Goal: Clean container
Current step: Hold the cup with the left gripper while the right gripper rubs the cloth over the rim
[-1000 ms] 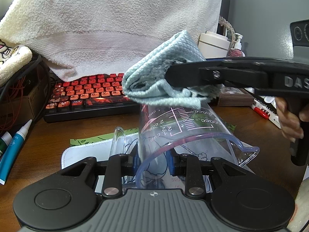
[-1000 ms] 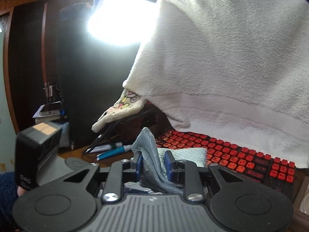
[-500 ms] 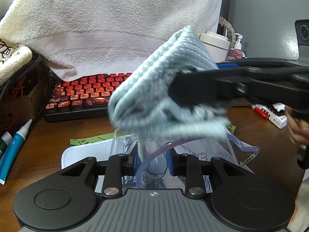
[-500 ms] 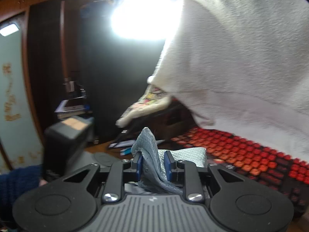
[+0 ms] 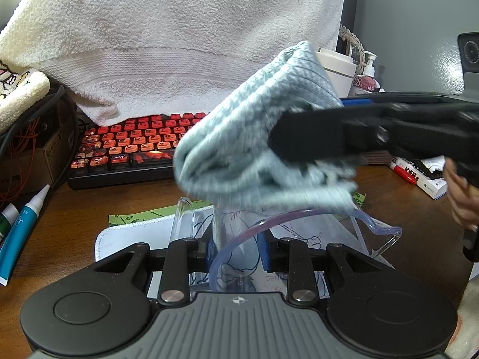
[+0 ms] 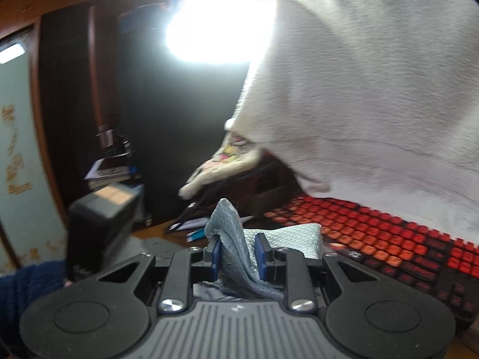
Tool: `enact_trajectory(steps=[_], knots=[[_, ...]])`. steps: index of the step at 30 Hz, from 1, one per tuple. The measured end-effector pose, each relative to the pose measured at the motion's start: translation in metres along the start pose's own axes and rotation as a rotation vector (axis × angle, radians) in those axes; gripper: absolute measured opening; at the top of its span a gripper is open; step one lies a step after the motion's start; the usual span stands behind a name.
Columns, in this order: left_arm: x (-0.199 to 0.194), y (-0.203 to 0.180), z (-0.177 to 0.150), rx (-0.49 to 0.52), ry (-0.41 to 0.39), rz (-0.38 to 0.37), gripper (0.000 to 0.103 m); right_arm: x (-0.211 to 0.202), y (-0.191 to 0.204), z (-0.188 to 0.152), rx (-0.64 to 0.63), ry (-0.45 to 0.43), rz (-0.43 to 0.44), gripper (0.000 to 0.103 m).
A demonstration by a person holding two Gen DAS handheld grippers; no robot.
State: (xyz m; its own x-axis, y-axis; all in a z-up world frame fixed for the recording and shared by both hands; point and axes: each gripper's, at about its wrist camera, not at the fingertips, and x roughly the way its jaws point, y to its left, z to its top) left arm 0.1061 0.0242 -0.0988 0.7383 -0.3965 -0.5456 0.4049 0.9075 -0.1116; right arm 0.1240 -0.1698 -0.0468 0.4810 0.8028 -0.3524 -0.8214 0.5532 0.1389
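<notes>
A clear measuring cup [image 5: 302, 227] with a bluish rim and printed scale lies tilted over a white mat, spout to the right. My left gripper [image 5: 238, 249] is shut on its wall near the handle [image 5: 182, 218]. A light blue waffle cloth [image 5: 236, 152] hangs bunched just above the cup's rim. My right gripper [image 5: 281, 142] reaches in from the right and is shut on it. In the right wrist view the cloth [image 6: 236, 239] stands pinched between the blue pads of the right gripper [image 6: 238, 257]; the cup is hidden there.
A red-keyed keyboard [image 5: 125, 149] lies behind the cup under a draped white towel [image 5: 179, 45]. Tubes [image 5: 24, 224] lie at the left edge. A white jar [image 5: 335, 68], a pump bottle [image 5: 366, 74] and a marker [image 5: 404, 173] are at the right. A white mat [image 5: 131, 239] covers the wooden desk.
The right gripper has carried the cloth off the cup's far side, up and nearer the camera, over the rim. The right wrist view has swung to the left. The left gripper has not moved.
</notes>
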Motion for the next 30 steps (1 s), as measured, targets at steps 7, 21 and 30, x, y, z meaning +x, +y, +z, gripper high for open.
enact_trajectory(steps=[7,21,30], knots=[[0.000,0.000,0.000,0.000,0.000,0.000,0.028,0.003,0.001,0.001,-0.013,-0.001,-0.006,0.022],[-0.001,-0.001,0.000,0.000,0.000,0.001,0.028,-0.001,-0.007,0.000,0.020,-0.011,-0.040,0.023],[-0.001,0.000,0.001,0.000,0.000,0.001,0.028,0.000,-0.005,0.001,0.013,-0.007,-0.029,0.022]])
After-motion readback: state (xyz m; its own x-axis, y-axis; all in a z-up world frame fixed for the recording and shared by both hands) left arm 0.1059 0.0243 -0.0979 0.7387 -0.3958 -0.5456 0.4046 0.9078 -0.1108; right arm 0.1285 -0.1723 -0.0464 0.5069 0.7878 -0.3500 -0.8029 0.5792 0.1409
